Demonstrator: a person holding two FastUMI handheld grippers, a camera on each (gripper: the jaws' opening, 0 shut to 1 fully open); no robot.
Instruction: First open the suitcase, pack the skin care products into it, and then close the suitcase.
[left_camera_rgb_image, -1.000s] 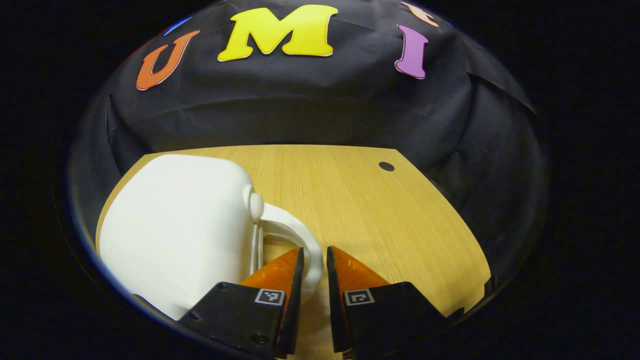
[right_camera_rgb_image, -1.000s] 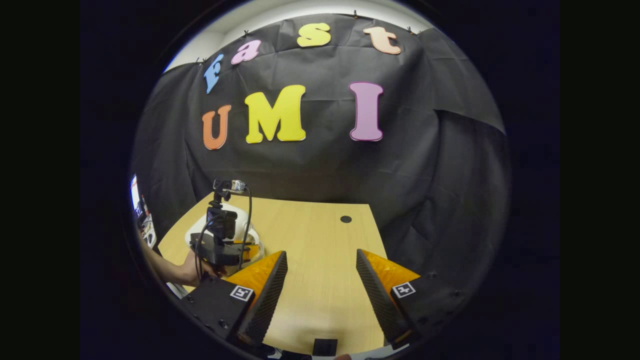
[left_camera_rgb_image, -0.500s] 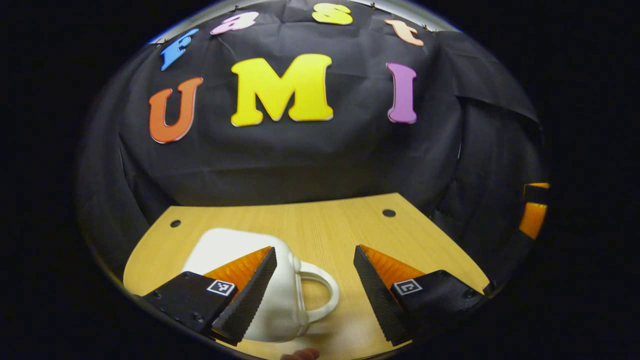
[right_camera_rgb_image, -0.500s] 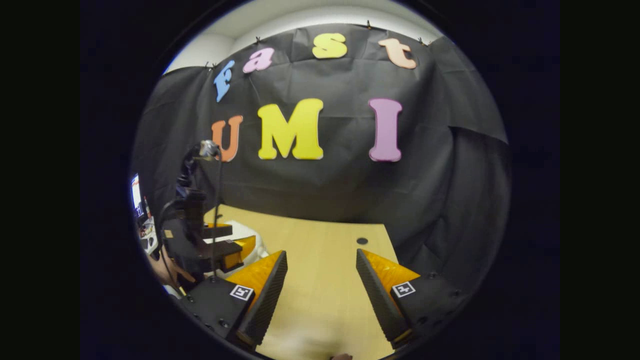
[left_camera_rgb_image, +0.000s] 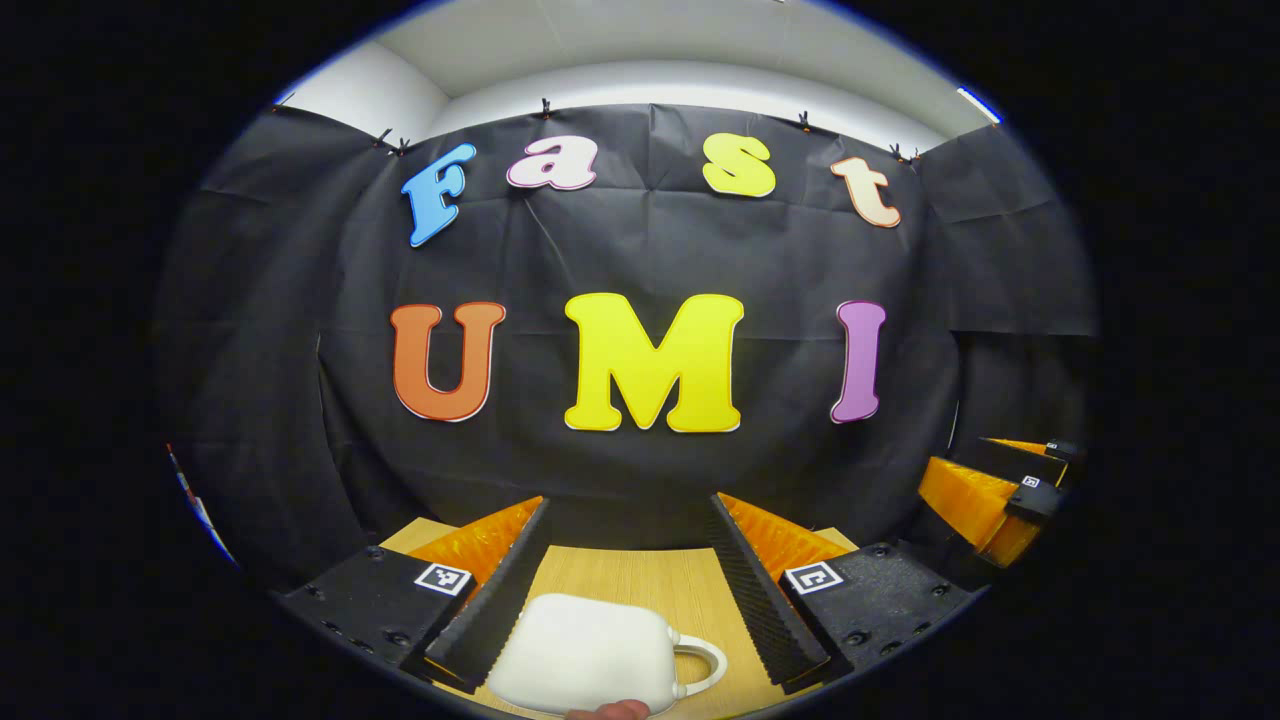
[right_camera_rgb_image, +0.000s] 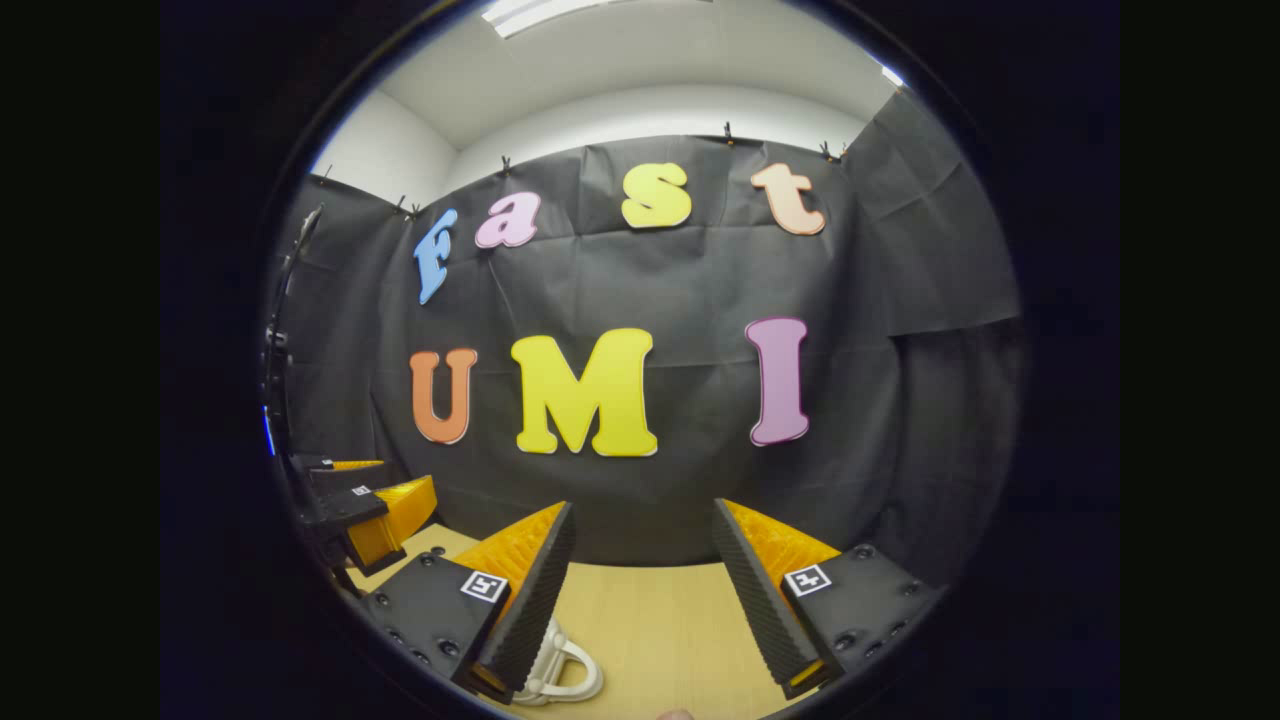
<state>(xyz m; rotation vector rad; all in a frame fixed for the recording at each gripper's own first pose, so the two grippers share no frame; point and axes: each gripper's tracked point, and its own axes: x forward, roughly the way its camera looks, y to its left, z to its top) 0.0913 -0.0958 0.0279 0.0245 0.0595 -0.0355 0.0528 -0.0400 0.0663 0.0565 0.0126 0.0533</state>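
Observation:
A small white suitcase lies closed on the wooden table, low in the left gripper view, with its looped handle pointing right. My left gripper is open, raised above and behind the case, with nothing between its fingers. My right gripper is also open and holds nothing. The suitcase's handle peeks out beside the right gripper's left finger. Each gripper appears in the other's view: the right gripper at the right edge, the left gripper at the left edge.
The black cloth wall stands close behind the table. A fingertip shows at the very bottom of the left gripper view, and another fingertip at the bottom of the right gripper view.
My left gripper, nearly shut around the suitcase handle a second ago, has opened and pulled back and up. Both views have tilted upward, so the case has dropped to the bottom.

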